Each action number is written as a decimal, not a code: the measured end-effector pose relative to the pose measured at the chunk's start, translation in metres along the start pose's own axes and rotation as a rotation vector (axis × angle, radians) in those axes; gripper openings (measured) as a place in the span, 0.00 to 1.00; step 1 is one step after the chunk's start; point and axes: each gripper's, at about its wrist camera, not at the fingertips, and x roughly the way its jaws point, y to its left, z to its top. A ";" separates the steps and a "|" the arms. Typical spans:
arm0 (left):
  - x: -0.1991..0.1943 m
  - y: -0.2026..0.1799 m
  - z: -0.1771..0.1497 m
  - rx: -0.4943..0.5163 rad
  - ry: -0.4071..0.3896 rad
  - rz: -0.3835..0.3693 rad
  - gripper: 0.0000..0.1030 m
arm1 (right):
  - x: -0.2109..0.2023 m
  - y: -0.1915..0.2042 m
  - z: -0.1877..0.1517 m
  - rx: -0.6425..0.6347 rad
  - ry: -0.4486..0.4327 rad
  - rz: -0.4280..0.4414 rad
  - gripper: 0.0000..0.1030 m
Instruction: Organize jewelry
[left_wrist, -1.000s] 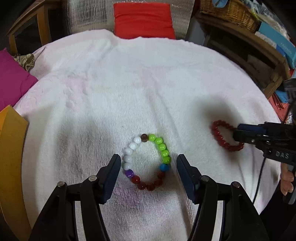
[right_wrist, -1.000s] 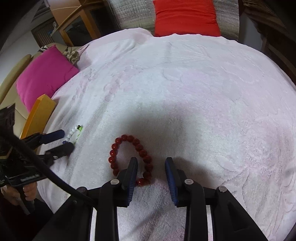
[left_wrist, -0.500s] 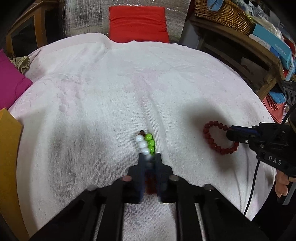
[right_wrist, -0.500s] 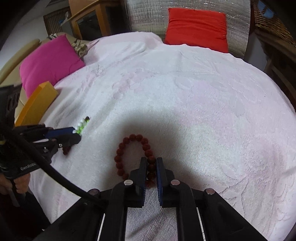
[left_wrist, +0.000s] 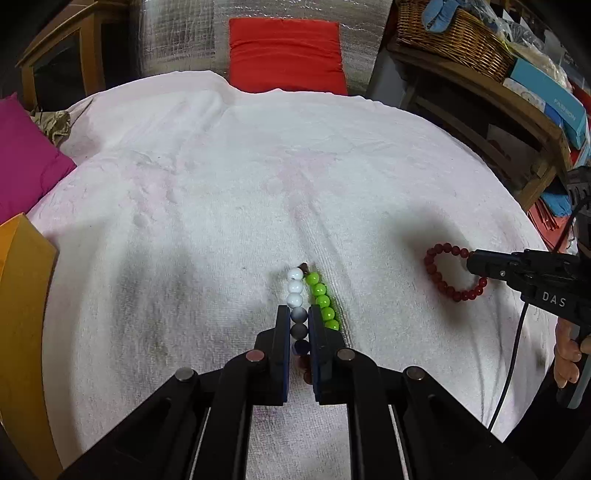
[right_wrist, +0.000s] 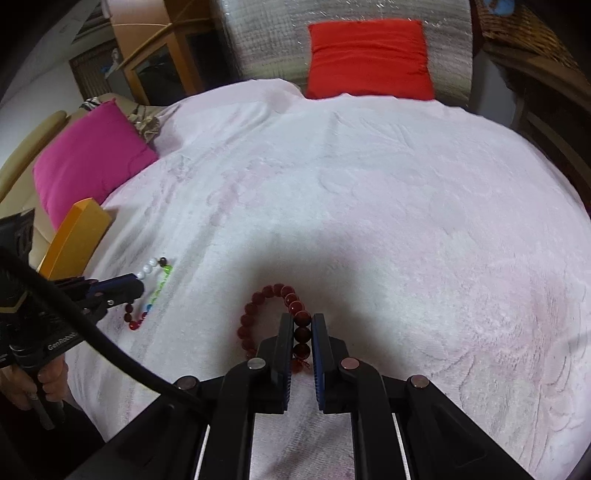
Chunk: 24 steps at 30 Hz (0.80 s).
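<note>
Both sets of jaws, apart 1 second ago, have since closed on the 2 bracelets. Between the jaws of the left gripper (left_wrist: 298, 321) sits the white-and-dark side of the multicolour bracelet (left_wrist: 310, 295), clamped; the ring that lay round earlier is now squeezed into a narrow strip, its green beads lying just outside the right-hand jaw and its white beads and 1 brown bead reaching just beyond the tips. Between the jaws of the right gripper (right_wrist: 303, 328) sits 1 side of the red bracelet (right_wrist: 258, 314), clamped on several dark red beads; the remainder of that loop curves out to the left of the jaws and lies on the white towel (right_wrist: 369, 203). From the left wrist view the right gripper (left_wrist: 476, 264) shows well to the right of the jaws, touching the red bracelet (left_wrist: 443, 284). From the right wrist view the left gripper (right_wrist: 136, 286) shows well to the left, on the multicolour bracelet (right_wrist: 155, 284). Beyond and left of the jaws stands an orange box (right_wrist: 74, 240), then a magenta cushion (right_wrist: 88, 162). Farthest ahead lies a red cushion (left_wrist: 286, 55).
</note>
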 end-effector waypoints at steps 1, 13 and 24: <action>0.002 -0.001 0.000 0.005 0.006 0.007 0.10 | 0.002 -0.002 -0.001 0.009 0.010 -0.003 0.10; 0.013 0.002 0.001 -0.006 0.033 0.061 0.14 | 0.016 -0.010 -0.003 0.041 0.057 0.008 0.11; 0.009 -0.004 -0.001 0.038 0.003 0.146 0.10 | 0.020 -0.005 -0.004 0.001 0.032 -0.019 0.11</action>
